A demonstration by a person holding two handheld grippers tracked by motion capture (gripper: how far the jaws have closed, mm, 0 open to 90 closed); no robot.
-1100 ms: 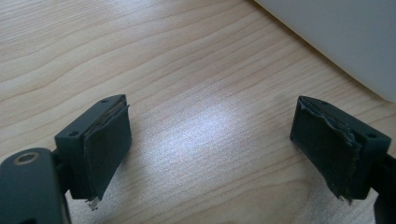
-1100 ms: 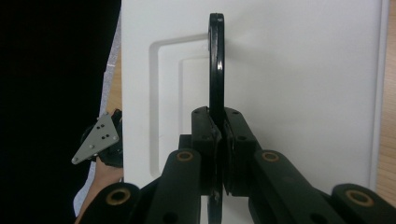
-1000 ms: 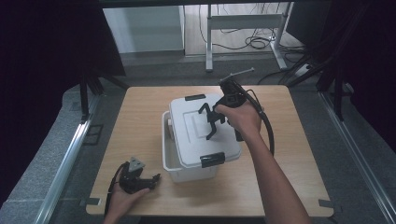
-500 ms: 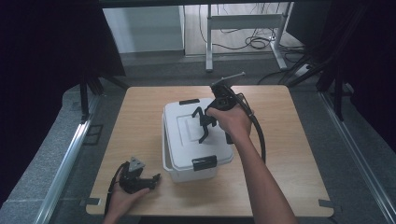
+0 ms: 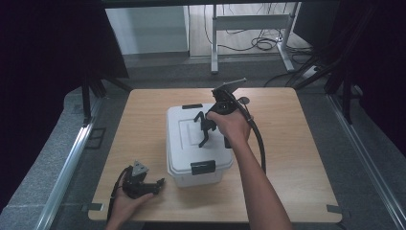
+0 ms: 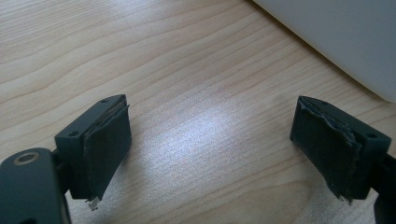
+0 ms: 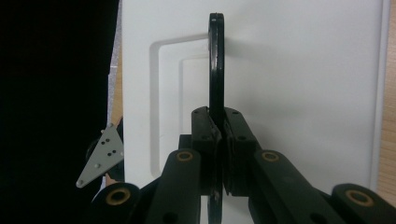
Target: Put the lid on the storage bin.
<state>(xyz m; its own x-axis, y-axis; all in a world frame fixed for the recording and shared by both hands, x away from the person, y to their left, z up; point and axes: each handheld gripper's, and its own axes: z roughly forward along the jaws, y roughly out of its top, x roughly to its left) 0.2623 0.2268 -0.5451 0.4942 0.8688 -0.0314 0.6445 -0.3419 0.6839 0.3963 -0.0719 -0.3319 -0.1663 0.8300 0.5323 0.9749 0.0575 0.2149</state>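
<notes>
**Right tool clamped on the box's black handle**

A white lidded storage box [image 5: 196, 143] stands near the middle of the wooden bench [image 5: 297, 158], its long side running away from the person, with a black latch at the near end and another at the far end. Over the lid, the right tool [image 5: 205, 128] points down at the box. In the right gripper view its two pads are pressed together on the thin black carrying handle [image 7: 215, 60], which stands up on edge from the lid's recessed panel. The right hand [image 5: 229, 125] wraps the tool's body, and the cable loops down along the forearm.

The left tool [image 5: 154, 184] lies low on the bench at the near left corner, just beside the box's near left side, held in the left hand [image 5: 125, 207]. Its jaws stand wide apart with bare wood between them, and a white corner of the box shows past the right jaw in the left gripper view.
</notes>
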